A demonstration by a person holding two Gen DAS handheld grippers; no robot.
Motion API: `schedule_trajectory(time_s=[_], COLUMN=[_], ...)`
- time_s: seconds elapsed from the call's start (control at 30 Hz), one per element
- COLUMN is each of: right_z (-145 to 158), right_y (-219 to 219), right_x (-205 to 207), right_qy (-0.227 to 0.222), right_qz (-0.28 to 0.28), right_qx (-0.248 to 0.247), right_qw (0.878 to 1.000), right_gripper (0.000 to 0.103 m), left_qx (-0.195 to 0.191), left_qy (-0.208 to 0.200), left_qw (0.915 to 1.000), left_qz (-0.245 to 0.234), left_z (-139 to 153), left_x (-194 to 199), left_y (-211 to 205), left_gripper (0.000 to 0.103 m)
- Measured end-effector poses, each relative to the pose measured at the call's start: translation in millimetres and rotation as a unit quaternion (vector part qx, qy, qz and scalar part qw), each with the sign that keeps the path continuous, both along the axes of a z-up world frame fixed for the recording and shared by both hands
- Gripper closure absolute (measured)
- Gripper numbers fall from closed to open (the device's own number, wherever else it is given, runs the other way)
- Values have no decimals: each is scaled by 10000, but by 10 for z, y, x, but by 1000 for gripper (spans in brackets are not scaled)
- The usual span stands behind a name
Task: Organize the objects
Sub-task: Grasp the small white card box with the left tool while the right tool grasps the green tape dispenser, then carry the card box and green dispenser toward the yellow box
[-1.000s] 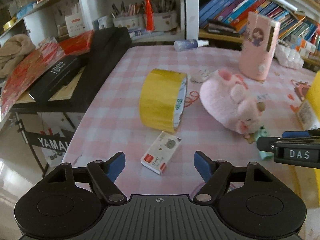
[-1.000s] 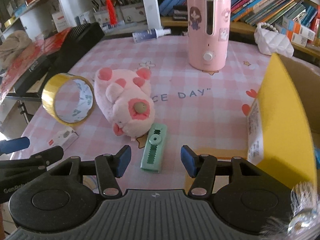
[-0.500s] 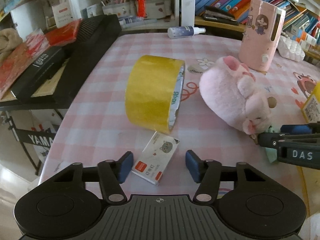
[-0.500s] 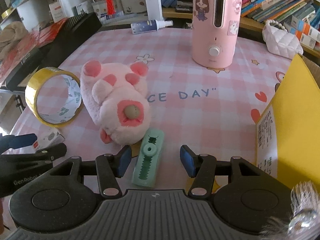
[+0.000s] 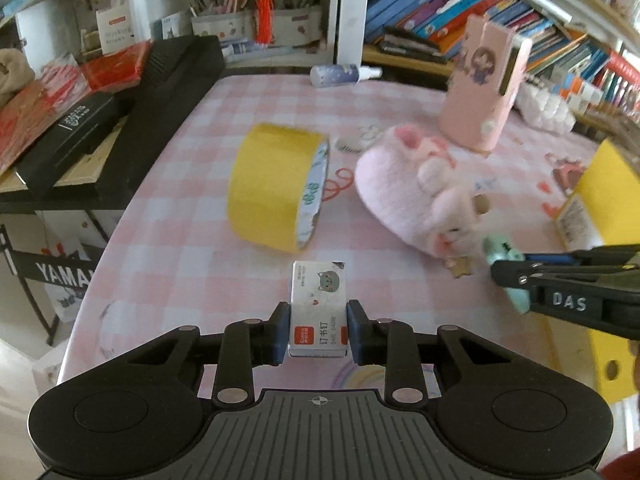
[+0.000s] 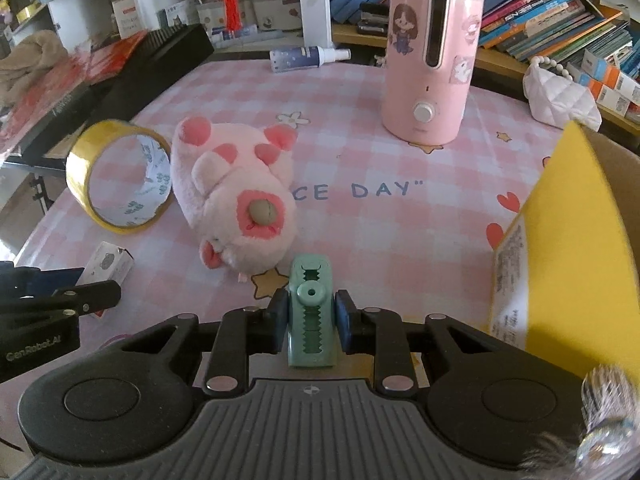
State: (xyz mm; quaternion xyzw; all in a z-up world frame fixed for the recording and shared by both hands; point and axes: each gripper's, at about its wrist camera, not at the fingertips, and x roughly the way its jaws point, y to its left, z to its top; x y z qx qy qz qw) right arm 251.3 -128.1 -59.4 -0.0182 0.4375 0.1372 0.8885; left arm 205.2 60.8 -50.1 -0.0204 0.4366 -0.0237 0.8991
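Note:
My left gripper [image 5: 318, 330] is shut on a small white staples box [image 5: 318, 312] low over the pink checked tablecloth [image 5: 192, 248]. My right gripper [image 6: 311, 322] is shut on a mint-green stapler [image 6: 310, 312]. Beyond them a pink plush pig [image 6: 236, 196] lies on its side, and a roll of yellow tape [image 5: 276, 192] stands on edge to its left. The staples box also shows at the left of the right wrist view [image 6: 108, 268], and the stapler at the right of the left wrist view [image 5: 502, 256].
A yellow cardboard box [image 6: 560, 240] stands open at the right. A tall pink humidifier [image 6: 430, 64] stands at the back, with a spray bottle [image 6: 304, 58] lying behind. A black keyboard [image 5: 152, 92] and shelves border the left edge.
Both grippers moved forward and closed. The left one took hold of the staples box, the right one of the green stapler.

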Motion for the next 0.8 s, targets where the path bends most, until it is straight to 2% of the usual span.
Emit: schedule_trajectory(time_s=[0.23,0.43,0.8], right_z=[187,315,479], right_y=[30,27,-20], right_x=[-243,-452,-957], right_qy=[-243,-406,-657], right_qz=[214,265,127], right_qx=[114,132,89], right_qw=[9994,9987,9977], right_gripper=[80,80,80], left_qx=[-314,-433,-539], left_qy=[-204,-377,-568], left_qw=[9993,9983,9965], left_qz=[-41,-118,-293], left_z=[203,341,427], left_x=[-227,-480,-958], left_y=[-13,-11,21], left_gripper=[75,75,75])
